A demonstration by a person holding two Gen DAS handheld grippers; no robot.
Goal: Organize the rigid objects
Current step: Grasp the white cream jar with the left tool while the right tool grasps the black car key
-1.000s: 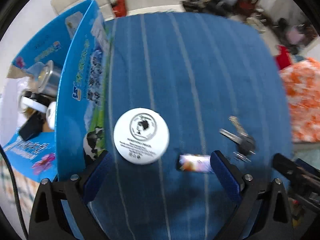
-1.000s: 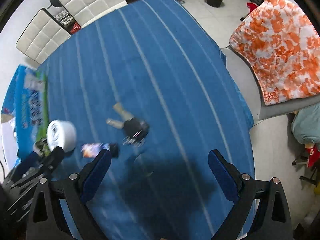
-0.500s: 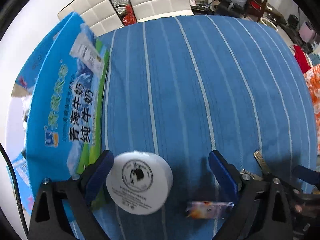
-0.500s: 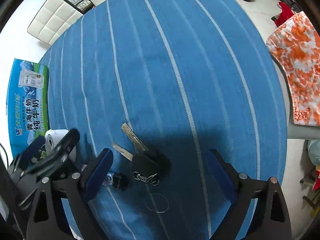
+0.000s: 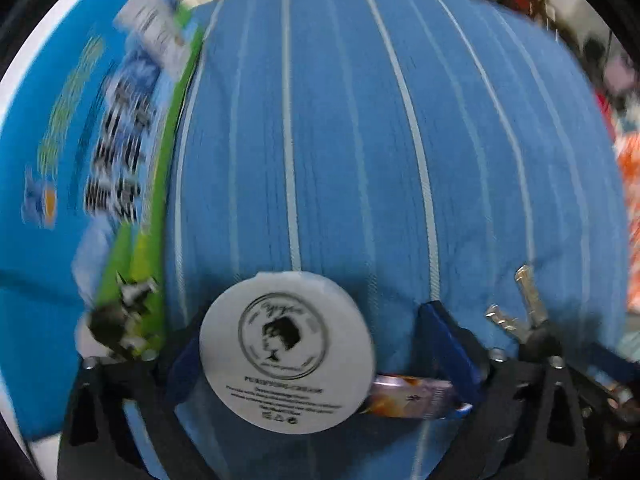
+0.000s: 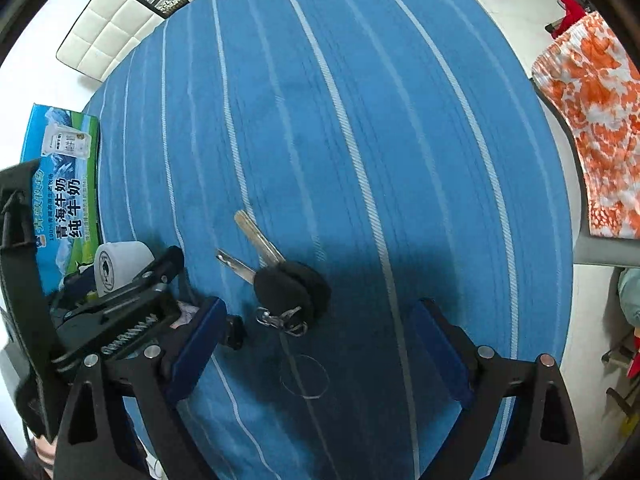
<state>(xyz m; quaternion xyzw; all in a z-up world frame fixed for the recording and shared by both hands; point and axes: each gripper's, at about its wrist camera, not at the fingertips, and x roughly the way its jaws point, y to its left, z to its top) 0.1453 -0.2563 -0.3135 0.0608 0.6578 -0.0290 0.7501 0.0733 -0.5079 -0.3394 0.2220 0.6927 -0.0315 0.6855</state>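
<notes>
A round white cream jar (image 5: 287, 350) lies on the blue striped cloth between the fingers of my left gripper (image 5: 320, 354), which is open around it. A small flat packet (image 5: 412, 398) lies just right of the jar. It also shows in the right wrist view (image 6: 120, 266). A bunch of keys with a black fob (image 6: 286, 286) and a thin wire ring (image 6: 305, 376) lies just ahead of my right gripper (image 6: 316, 354), which is open and empty. The keys show at the right of the left wrist view (image 5: 520, 316).
A blue milk carton box (image 5: 72, 184) stands along the left edge of the table, also seen in the right wrist view (image 6: 64, 196). White chairs (image 6: 116, 28) stand behind the table. An orange patterned cloth (image 6: 592, 108) lies to the right, off the table.
My left gripper has moved forward so the jar now sits between its fingers. My right gripper has come down closer to the keys.
</notes>
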